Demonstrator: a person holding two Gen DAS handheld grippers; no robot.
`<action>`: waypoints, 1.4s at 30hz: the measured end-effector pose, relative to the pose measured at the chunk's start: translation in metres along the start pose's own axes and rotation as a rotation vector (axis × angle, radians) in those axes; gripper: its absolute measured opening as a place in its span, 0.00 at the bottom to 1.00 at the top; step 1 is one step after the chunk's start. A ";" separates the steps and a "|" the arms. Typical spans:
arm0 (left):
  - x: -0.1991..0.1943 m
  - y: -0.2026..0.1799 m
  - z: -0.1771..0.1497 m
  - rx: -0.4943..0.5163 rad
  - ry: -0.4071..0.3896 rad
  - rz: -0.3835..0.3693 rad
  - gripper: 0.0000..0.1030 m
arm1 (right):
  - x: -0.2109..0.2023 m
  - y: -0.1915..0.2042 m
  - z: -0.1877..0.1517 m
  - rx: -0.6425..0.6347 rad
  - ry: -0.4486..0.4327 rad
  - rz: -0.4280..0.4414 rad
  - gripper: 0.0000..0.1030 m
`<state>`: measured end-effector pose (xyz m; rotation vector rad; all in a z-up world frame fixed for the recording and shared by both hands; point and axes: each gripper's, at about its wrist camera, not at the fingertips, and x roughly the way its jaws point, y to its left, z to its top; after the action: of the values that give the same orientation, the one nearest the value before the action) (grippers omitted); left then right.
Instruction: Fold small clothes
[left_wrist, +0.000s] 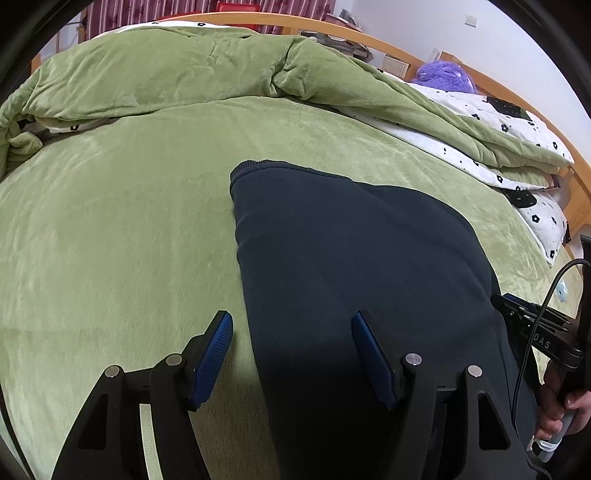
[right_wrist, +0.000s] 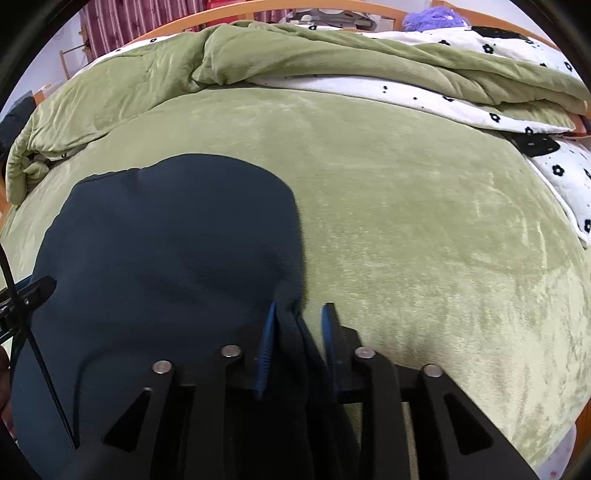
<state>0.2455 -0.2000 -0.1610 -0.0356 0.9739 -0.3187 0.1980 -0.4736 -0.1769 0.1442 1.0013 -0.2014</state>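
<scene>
Two tongs work over one dark navy garment (left_wrist: 354, 258) spread on the bed. The left tongs (left_wrist: 291, 354) stand spread wide with nothing between them, one blue pad over the green bed cover (left_wrist: 122, 240), the other above the navy cloth, straddling the garment's left edge. The right tongs (right_wrist: 299, 350) are clenched on a bunched fold of the same garment's right edge, the cloth pinched between the blue pads (right_wrist: 267, 347). In the left wrist view the right tongs' body shows at the garment's right side, with a black cable (left_wrist: 543, 314) looping past it and the person's hand (left_wrist: 561, 410) on the handle.

Beyond the garment, toward the far edge of the bed, a green quilt (left_wrist: 177, 74) with a white flower-printed lining lies heaped and folded back. A purple fuzzy thing (left_wrist: 443, 75) sits at the far right corner beside the wooden bed frame (left_wrist: 388, 46). Striped red curtains (left_wrist: 155, 14) hang behind.
</scene>
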 end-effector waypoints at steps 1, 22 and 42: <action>-0.002 0.000 -0.002 0.002 0.001 -0.003 0.64 | -0.003 -0.003 -0.001 0.008 -0.001 0.009 0.33; -0.062 -0.015 -0.062 0.074 -0.029 -0.037 0.63 | -0.081 0.003 -0.061 -0.028 -0.049 0.014 0.35; -0.089 -0.008 -0.104 0.069 -0.037 -0.075 0.63 | -0.083 0.005 -0.080 -0.026 0.041 -0.163 0.35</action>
<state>0.1124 -0.1709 -0.1468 -0.0151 0.9255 -0.4194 0.0902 -0.4437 -0.1489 0.0431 1.0569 -0.3358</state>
